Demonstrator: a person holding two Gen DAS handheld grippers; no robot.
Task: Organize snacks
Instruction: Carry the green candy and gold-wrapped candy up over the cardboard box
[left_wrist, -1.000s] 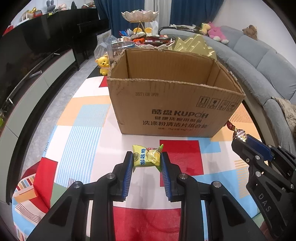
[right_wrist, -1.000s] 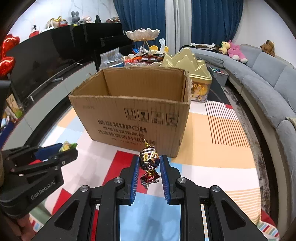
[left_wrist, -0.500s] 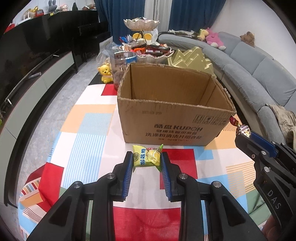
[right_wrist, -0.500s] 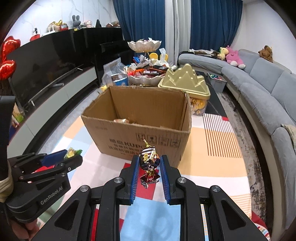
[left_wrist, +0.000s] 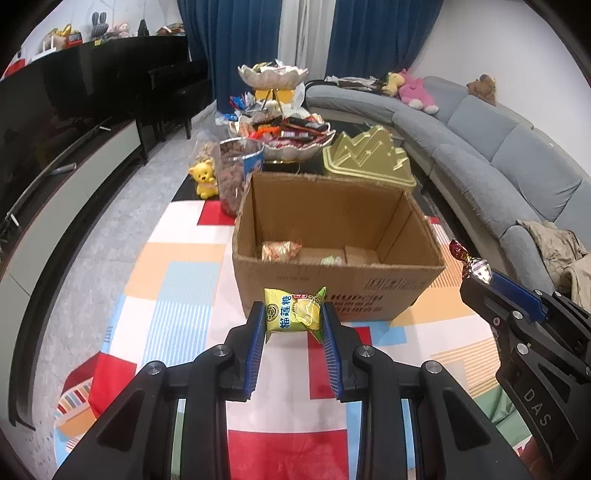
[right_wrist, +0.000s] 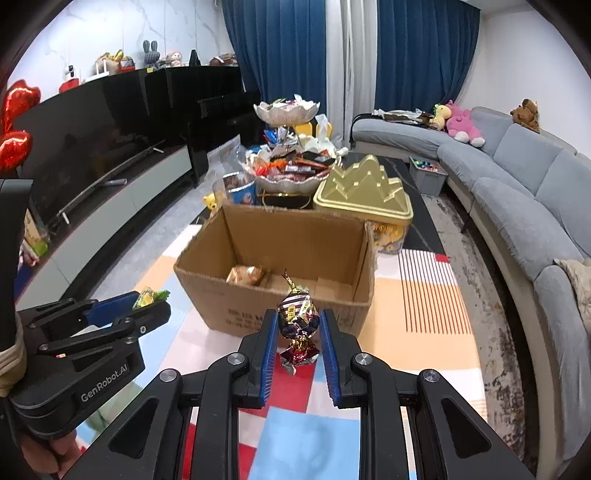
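Note:
My left gripper (left_wrist: 294, 319) is shut on a yellow-green durian candy packet (left_wrist: 293, 314), held above the mat just short of the open cardboard box (left_wrist: 332, 284). My right gripper (right_wrist: 298, 328) is shut on a foil-wrapped red and gold candy (right_wrist: 297, 321), also held in front of the box (right_wrist: 258, 306). Each gripper shows in the other's view: the right one (left_wrist: 476, 273) to the right, the left one (right_wrist: 147, 299) to the left. A few wrapped snacks (left_wrist: 280, 250) lie on the box floor.
Behind the box stand a tiered bowl of snacks (left_wrist: 284, 129), a gold mountain-shaped tin (left_wrist: 369, 158), a jar of nuts (left_wrist: 236, 166) and a yellow bear figure (left_wrist: 201, 179). A grey sofa (right_wrist: 517, 192) runs along the right, a black TV unit (right_wrist: 92, 147) along the left.
Both grippers have risen with their candies. The box now sits lower in both views and its inside shows.

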